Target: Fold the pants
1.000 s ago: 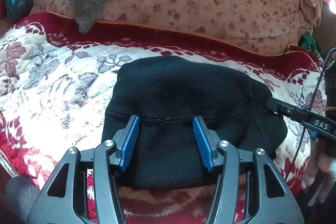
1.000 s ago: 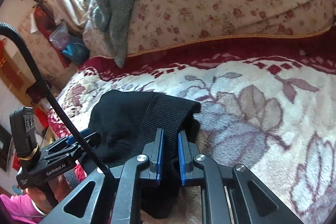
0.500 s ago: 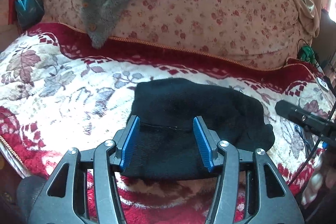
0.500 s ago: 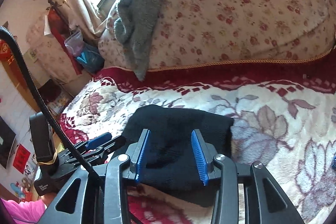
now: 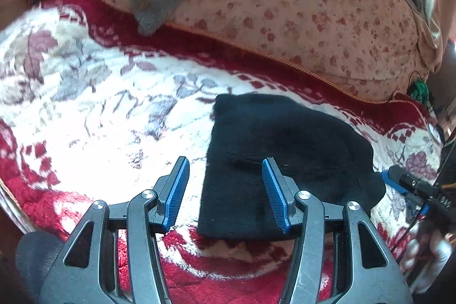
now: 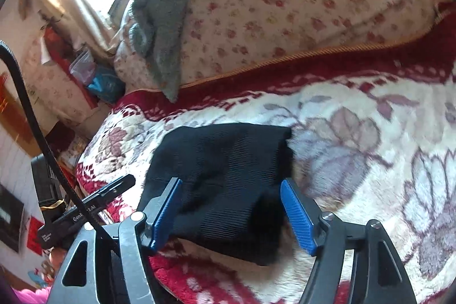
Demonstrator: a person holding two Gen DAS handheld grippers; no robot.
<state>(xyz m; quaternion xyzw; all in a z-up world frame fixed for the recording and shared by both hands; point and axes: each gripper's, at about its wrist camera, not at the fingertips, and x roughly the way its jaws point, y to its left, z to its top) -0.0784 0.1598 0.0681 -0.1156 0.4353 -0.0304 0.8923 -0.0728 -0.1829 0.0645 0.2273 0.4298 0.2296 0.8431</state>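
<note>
Left wrist view: folded black pants (image 5: pixel 287 161) now right of centre on floral blanket (image 5: pixel 94 116), no longer framed squarely as a second ago. Left gripper (image 5: pixel 225 190) spread, nothing pinched, angled down above pants' left edge; only right finger over cloth.

Right wrist view: right gripper (image 6: pixel 230 212), pressed on pants' edge (image 6: pixel 225 175) a second ago, just opened wide; cloth released, lying flat between blue pads (image 6: pixel 296 215) without contact. Left gripper (image 6: pixel 111 190) low at left.
</note>
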